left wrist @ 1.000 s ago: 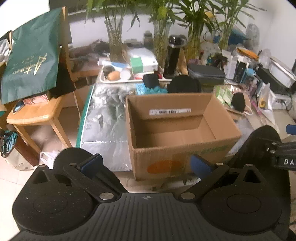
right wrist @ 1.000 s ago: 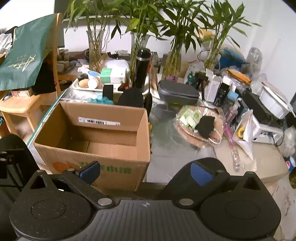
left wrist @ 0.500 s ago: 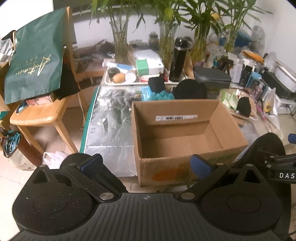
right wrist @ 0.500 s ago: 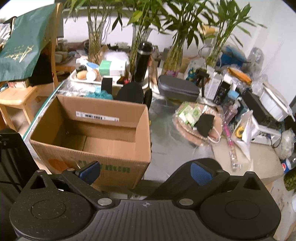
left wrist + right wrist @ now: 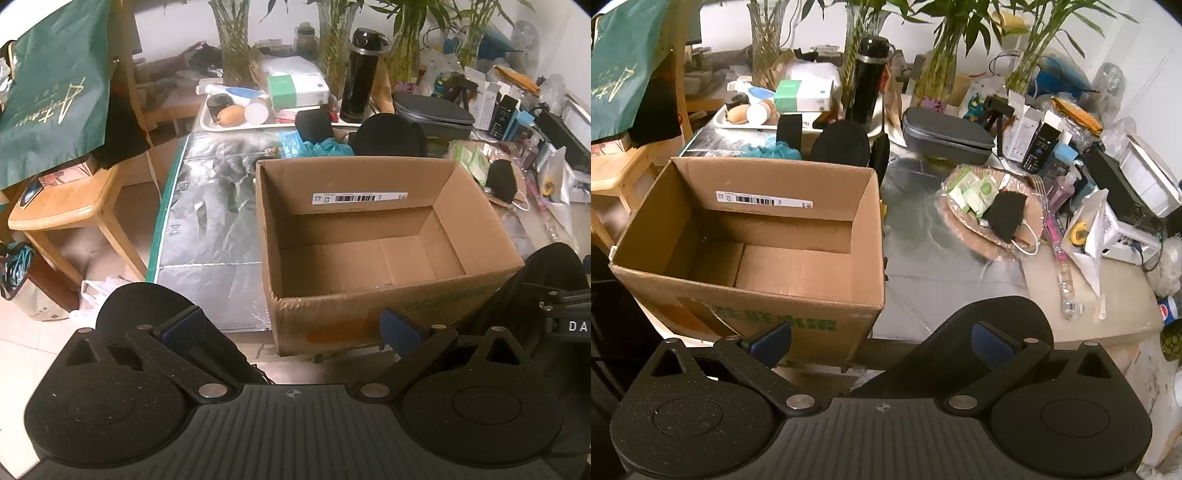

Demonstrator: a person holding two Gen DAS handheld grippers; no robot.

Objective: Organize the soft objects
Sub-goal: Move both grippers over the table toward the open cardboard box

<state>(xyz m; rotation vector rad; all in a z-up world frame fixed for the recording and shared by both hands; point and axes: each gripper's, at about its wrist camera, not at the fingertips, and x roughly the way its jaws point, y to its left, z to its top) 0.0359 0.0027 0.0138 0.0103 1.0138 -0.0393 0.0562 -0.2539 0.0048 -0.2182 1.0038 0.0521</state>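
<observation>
An empty brown cardboard box (image 5: 369, 295) (image 5: 746, 291) stands on the foil-covered table. Behind it lie a teal crumpled soft thing (image 5: 328, 147) (image 5: 768, 150), a black round soft thing (image 5: 388, 140) (image 5: 840, 144) and a small black block (image 5: 314, 123) (image 5: 789, 127). To the right, a black face mask (image 5: 1004, 212) (image 5: 502, 181) rests on a woven basket (image 5: 967, 225). My left gripper (image 5: 291, 326) is open near the box's front wall, nothing in it. Wide open too, my right gripper (image 5: 881, 338) is level with the box's front right corner.
A white tray (image 5: 207, 123) with jars, a black flask (image 5: 866, 81), a grey case (image 5: 945, 138), vases of bamboo and small boxes crowd the table's back and right. A wooden chair (image 5: 59, 210) with a green bag (image 5: 55, 85) stands left. Bare foil (image 5: 210, 218) lies left of the box.
Both grippers have moved forward and a little higher over the table, so the box looms larger and its floor shows more. Both stay open.
</observation>
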